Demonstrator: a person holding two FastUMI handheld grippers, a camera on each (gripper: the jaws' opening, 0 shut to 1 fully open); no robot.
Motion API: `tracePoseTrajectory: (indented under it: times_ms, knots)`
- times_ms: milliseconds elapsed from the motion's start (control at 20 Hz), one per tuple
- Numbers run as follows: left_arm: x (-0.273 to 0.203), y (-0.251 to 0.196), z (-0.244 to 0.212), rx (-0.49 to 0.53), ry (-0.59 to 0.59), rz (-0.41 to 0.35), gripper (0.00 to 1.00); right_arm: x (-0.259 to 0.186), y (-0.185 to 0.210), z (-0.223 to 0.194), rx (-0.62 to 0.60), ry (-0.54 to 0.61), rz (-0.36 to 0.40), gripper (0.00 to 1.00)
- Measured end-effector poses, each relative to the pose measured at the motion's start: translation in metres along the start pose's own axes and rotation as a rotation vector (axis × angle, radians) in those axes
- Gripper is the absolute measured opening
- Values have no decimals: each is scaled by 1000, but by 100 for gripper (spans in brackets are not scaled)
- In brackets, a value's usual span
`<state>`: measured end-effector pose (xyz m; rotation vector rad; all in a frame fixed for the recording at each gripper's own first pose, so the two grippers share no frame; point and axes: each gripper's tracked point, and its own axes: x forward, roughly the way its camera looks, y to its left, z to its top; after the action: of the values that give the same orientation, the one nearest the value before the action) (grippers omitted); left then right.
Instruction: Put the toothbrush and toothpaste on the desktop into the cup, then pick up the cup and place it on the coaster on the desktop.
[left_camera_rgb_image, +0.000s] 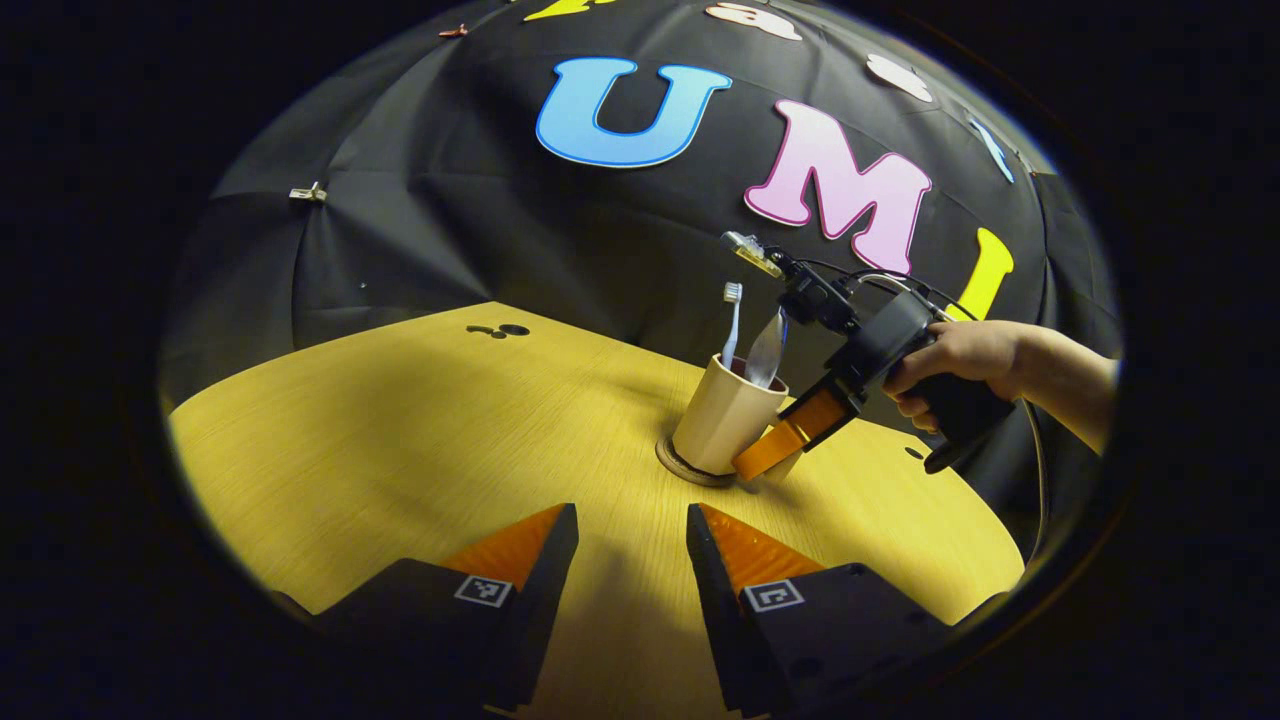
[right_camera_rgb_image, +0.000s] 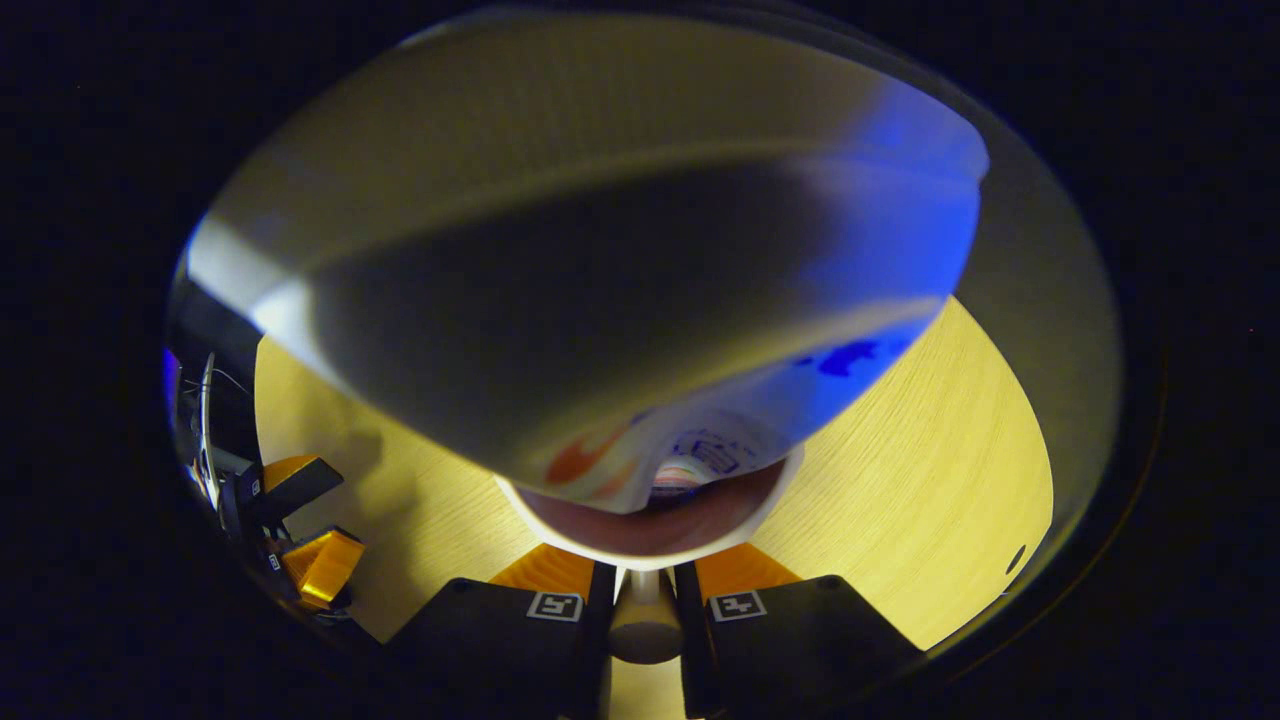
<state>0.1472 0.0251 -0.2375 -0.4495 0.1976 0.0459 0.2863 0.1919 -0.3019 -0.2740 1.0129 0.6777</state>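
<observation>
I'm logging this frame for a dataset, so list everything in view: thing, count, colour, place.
cup: one, beige, standing on the coaster
coaster: one, brown, round, on the table under the cup
toothbrush: one, white, upright in the cup
toothpaste: one tube, white with blue, upright in the cup
table: one, yellow wood grain
hand: one, gripping the right gripper's handle
right gripper: black with orange jaws, closed on the cup
left gripper: black with orange jaws, apart, nothing between them, facing the cup from a distance
</observation>
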Motion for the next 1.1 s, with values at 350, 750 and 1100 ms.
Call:
tracePoseTrajectory:
  times_ms: [350, 750, 1100]
  knots:
    - [-3, 1, 4, -17, 12, 0, 70, -1, 2, -1, 24, 13, 1, 29]
    - [-23, -21, 1, -123, 82, -58, 70, -26, 1, 11, 34, -51, -26, 43]
    - [-59, -43, 22, -68, 127, -89, 69, -110, 1, 43, 63, -232, -86, 45]
